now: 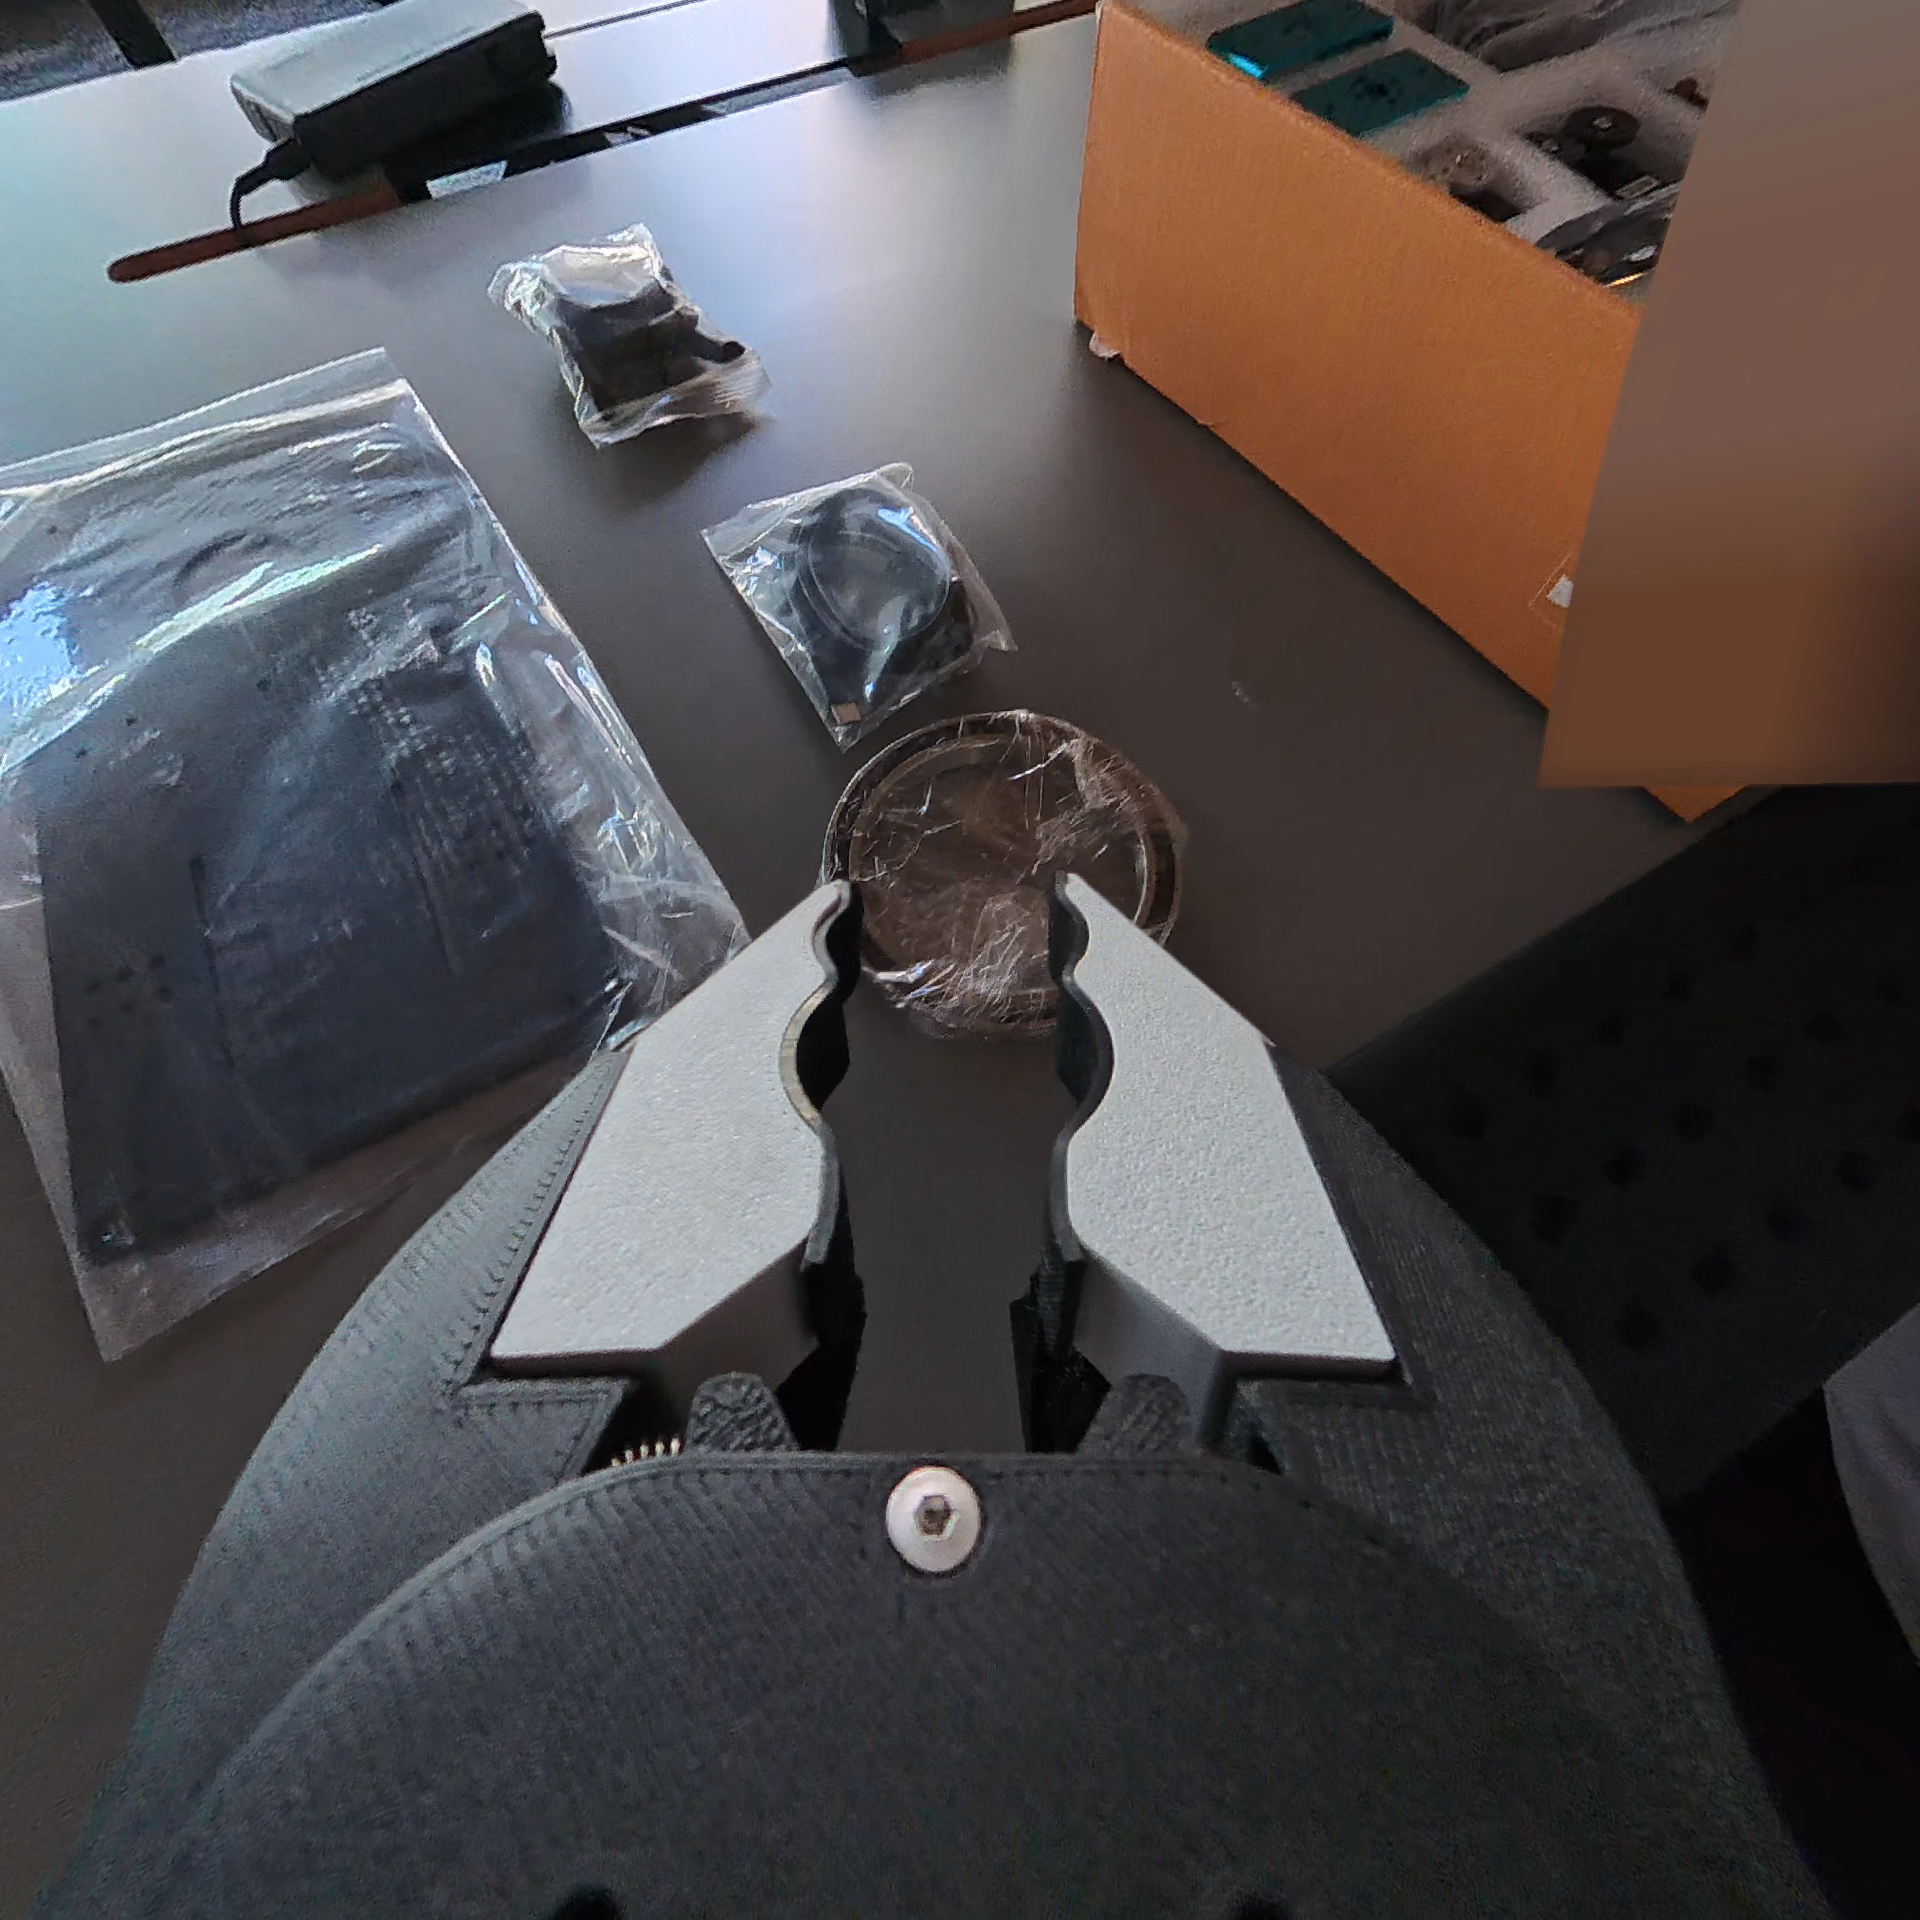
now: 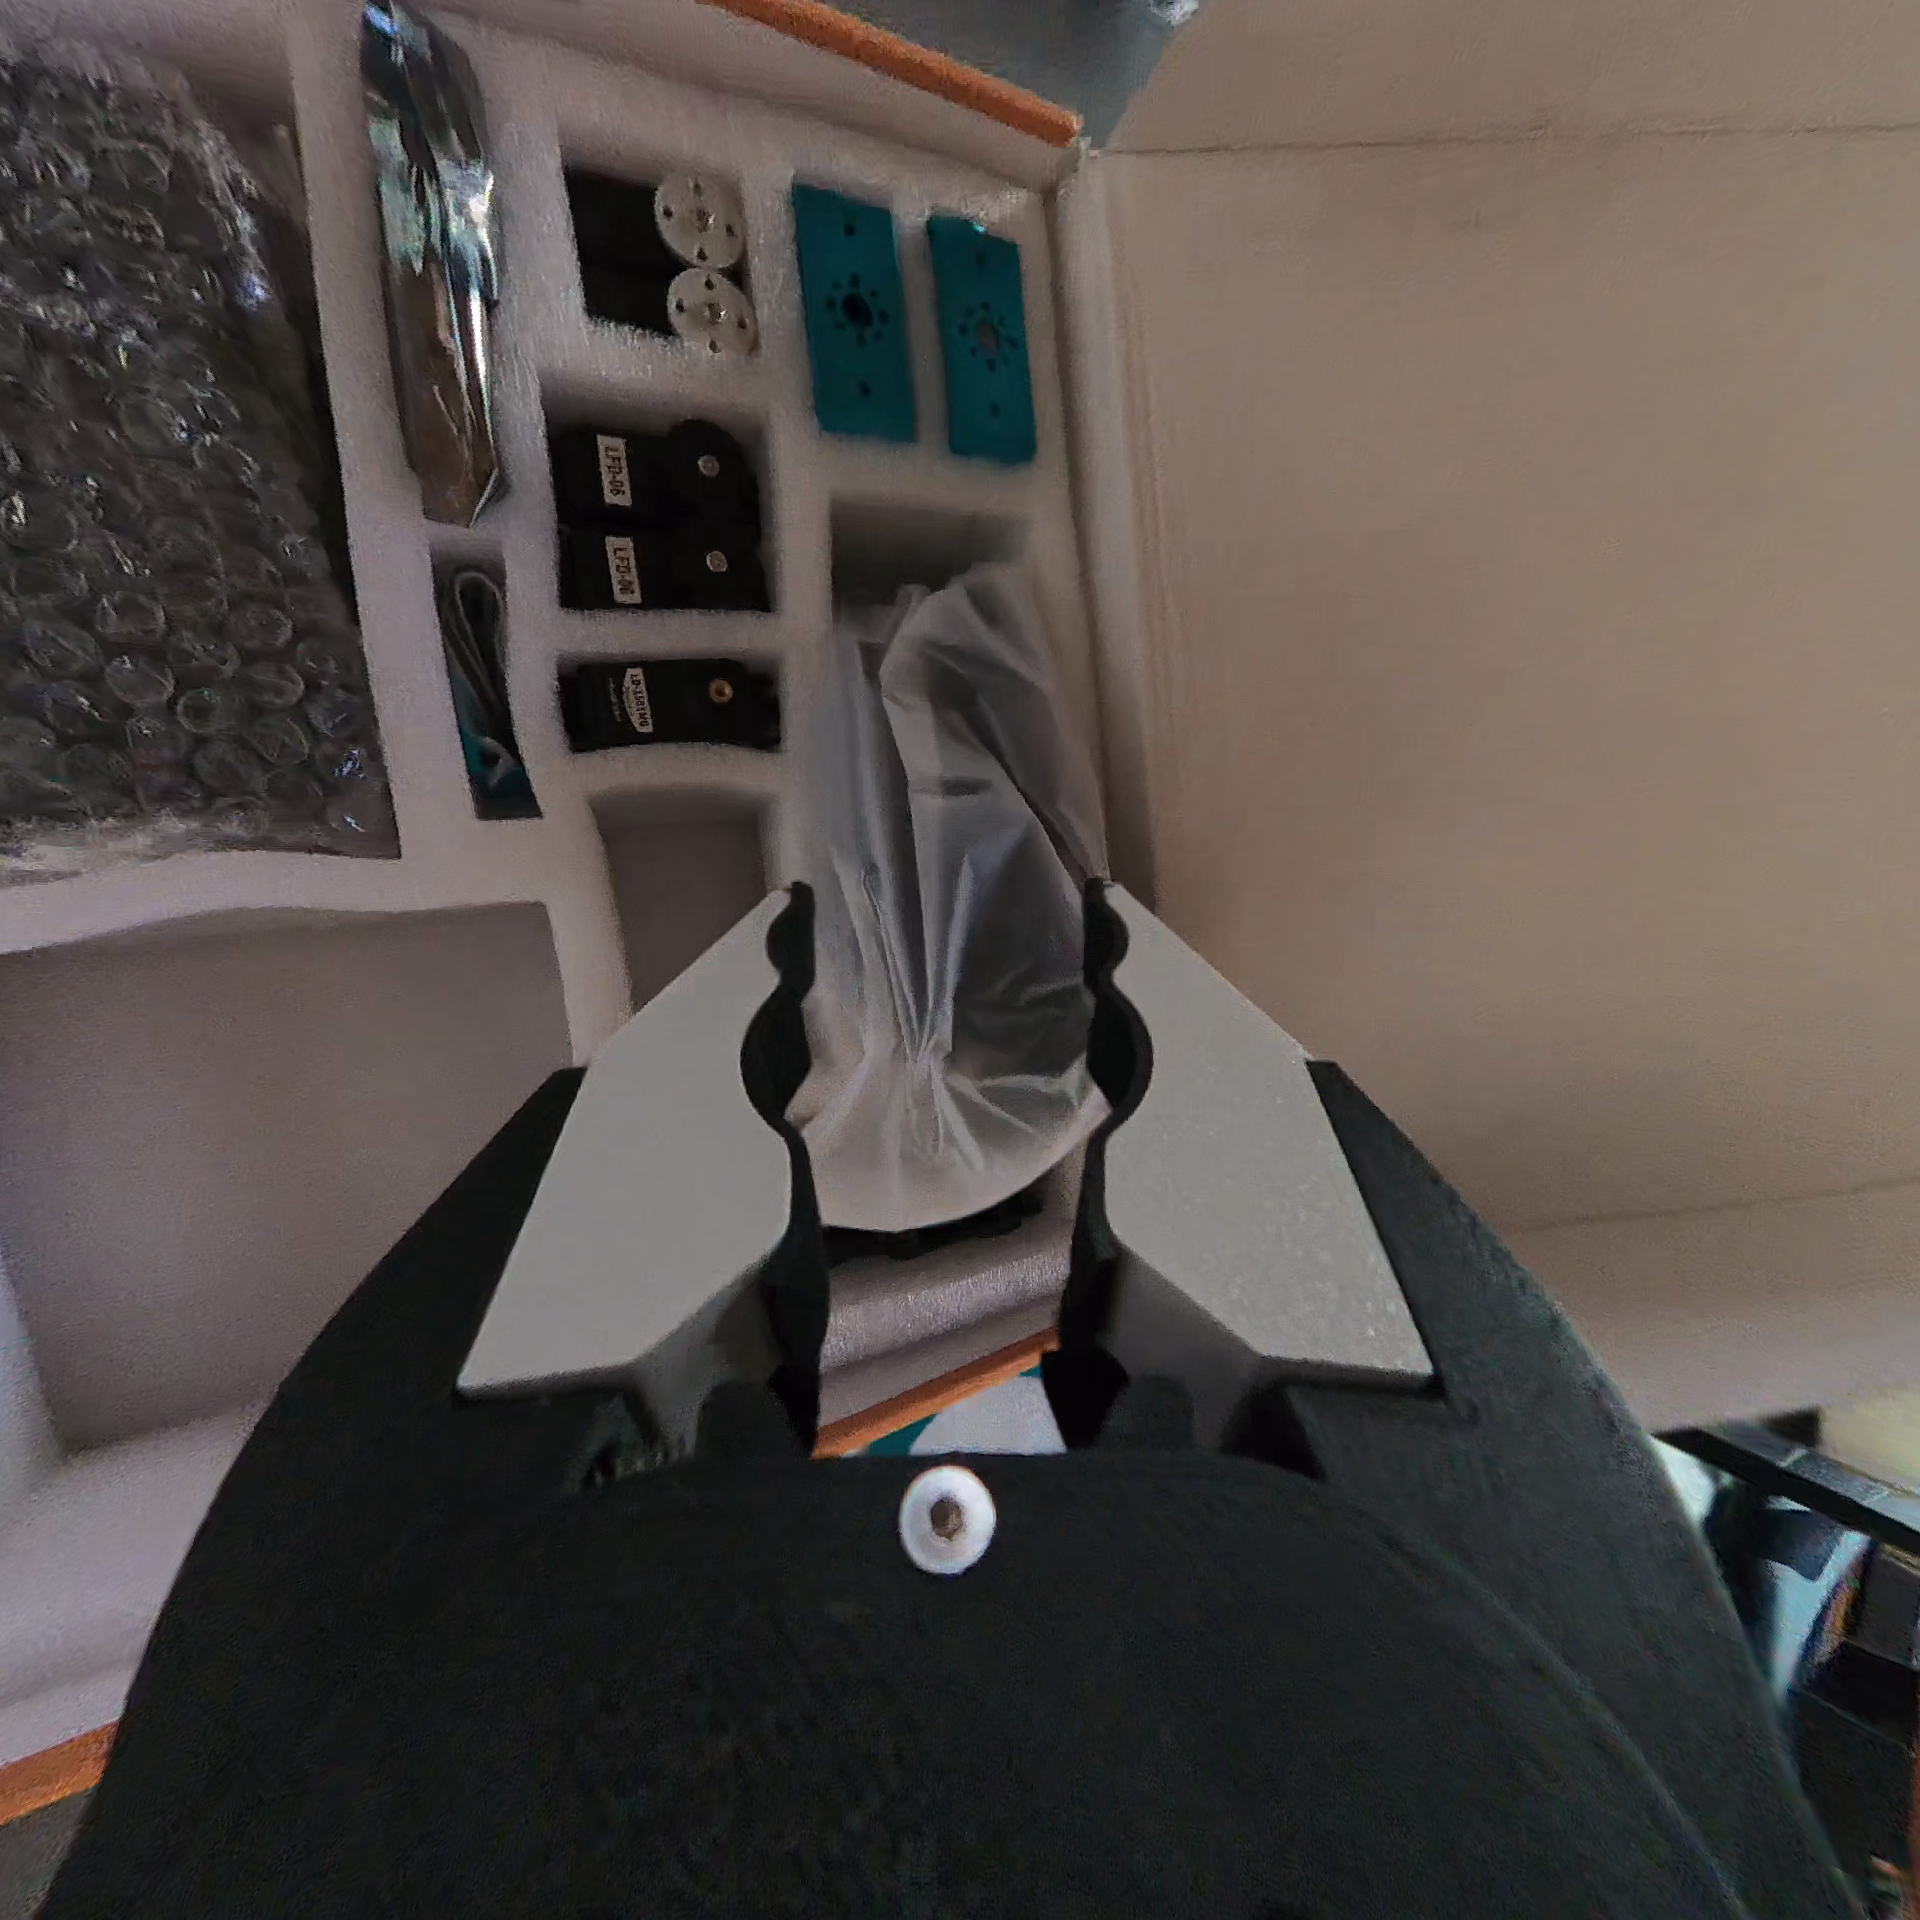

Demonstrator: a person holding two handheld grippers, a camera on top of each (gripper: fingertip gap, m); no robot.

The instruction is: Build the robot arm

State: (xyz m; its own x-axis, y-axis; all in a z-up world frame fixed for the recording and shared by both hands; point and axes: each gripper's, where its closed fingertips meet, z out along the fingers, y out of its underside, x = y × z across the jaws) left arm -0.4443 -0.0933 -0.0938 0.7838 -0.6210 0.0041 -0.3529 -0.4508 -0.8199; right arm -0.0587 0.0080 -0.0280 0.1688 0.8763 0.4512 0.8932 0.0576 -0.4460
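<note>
Clear-plastic-wrapped round dark part [image 2: 935, 1039] clasped by right gripper [image 2: 940, 904] over white foam tray [image 2: 800, 457]; left gripper [image 1: 951, 894] released above film-wrapped black disc [image 1: 1003, 831].

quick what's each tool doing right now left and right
Left tool: open, empty, its tips at the near rim of the plastic-wrapped round disc.
Right tool: closed on a plastic-wrapped part over the foam-lined box.
</note>
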